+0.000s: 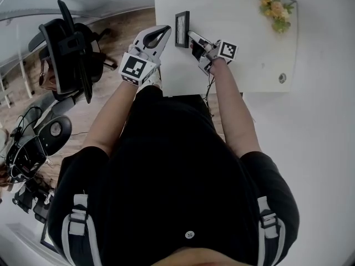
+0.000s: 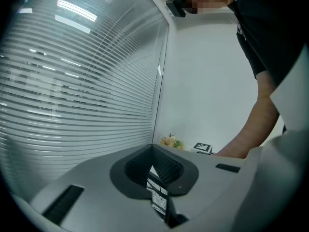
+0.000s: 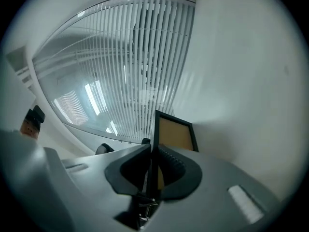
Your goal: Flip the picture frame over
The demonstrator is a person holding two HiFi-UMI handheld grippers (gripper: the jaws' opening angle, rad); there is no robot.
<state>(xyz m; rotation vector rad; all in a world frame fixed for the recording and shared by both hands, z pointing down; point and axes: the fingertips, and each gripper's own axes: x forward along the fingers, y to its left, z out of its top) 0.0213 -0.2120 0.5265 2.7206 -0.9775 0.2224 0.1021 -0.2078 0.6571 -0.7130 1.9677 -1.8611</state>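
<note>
Frame: picture frame (image 1: 182,29) stands on edge over the near left part of the table (image 1: 249,43), between the two tools. Can't tell whether its lower edge rests on the tabletop.
Faces: the left gripper view shows a strip of branch print (image 2: 157,195); the right gripper view shows the brown back board (image 3: 176,132).
Left gripper: left gripper (image 1: 165,32) has its jaws drawn in on the frame's print side, with the thin edge caught between the pads (image 2: 166,170).
Right gripper: right gripper (image 1: 193,36) is clamped narrowly on the opposite edge, the frame running edge-on through its jaws (image 3: 153,149).
Step in hand: judged mid-flip, with the frame vertical and neither face down.
Doing it well: one tool should carry the turn while the other only steadies. Lower the print side toward the tabletop slowly, and loosen a tool only once an edge bears on the surface.
Risk: the hold on a thin edge is slight, so the frame could pivot or slip if both grips ease together.
Clearance: the flowers (image 1: 276,7) are at the far corner, well apart. The office chair (image 1: 69,49) is off the table to the left.
</note>
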